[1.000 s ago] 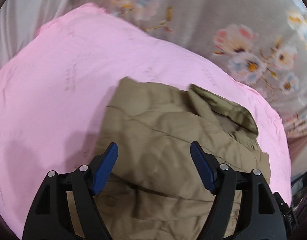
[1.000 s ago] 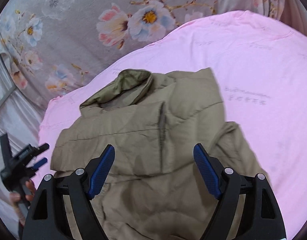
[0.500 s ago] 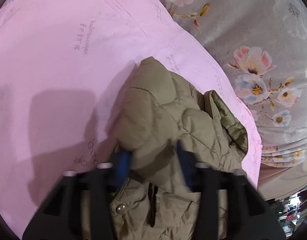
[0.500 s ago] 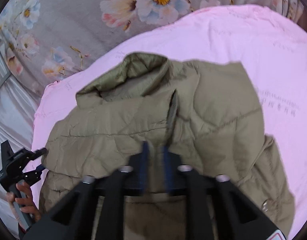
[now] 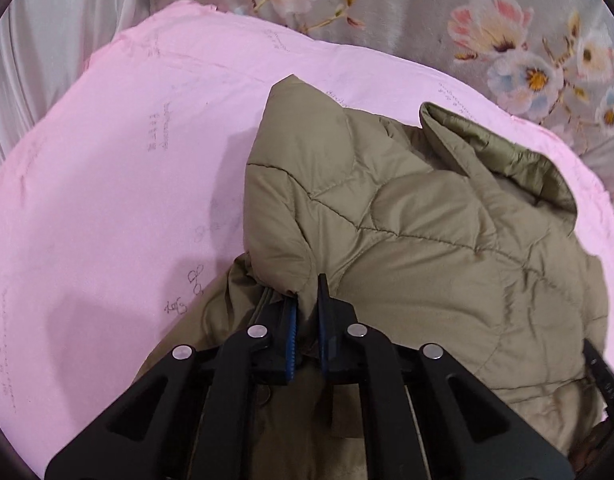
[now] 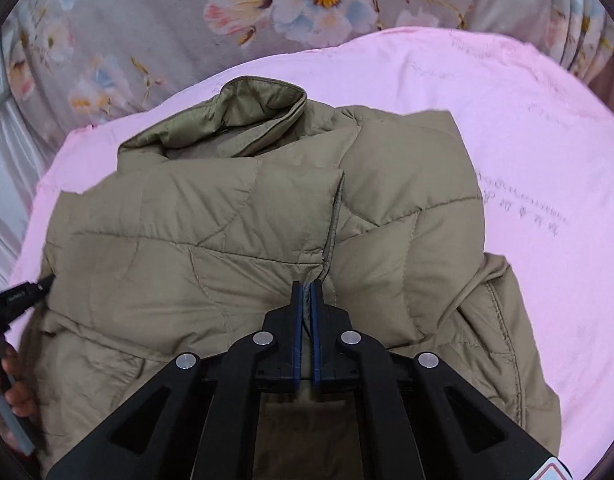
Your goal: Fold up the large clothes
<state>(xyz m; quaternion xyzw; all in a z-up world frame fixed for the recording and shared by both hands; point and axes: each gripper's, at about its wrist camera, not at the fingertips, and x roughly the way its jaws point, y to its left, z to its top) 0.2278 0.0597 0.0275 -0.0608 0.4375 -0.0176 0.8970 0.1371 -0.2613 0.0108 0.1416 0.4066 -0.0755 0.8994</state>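
An olive quilted jacket [image 5: 427, 232] lies on a pink sheet [image 5: 107, 200], collar at the far end. My left gripper [image 5: 307, 300] is shut on a bunched fold of the jacket near its left side. In the right wrist view the same jacket [image 6: 235, 240] fills the middle, and my right gripper [image 6: 306, 292] is shut on the jacket's front edge by the opening. The left gripper's tip [image 6: 23, 296] shows at the jacket's left edge in that view.
The pink sheet [image 6: 547, 200] covers the bed around the jacket. A grey floral cloth [image 6: 147, 32] lies beyond its far edge, also seen in the left wrist view [image 5: 487, 20]. White fabric [image 5: 47, 40] hangs at far left.
Both grippers were open above the jacket a second ago. They have come down and shut on folds of the jacket, and the fabric has bunched up.
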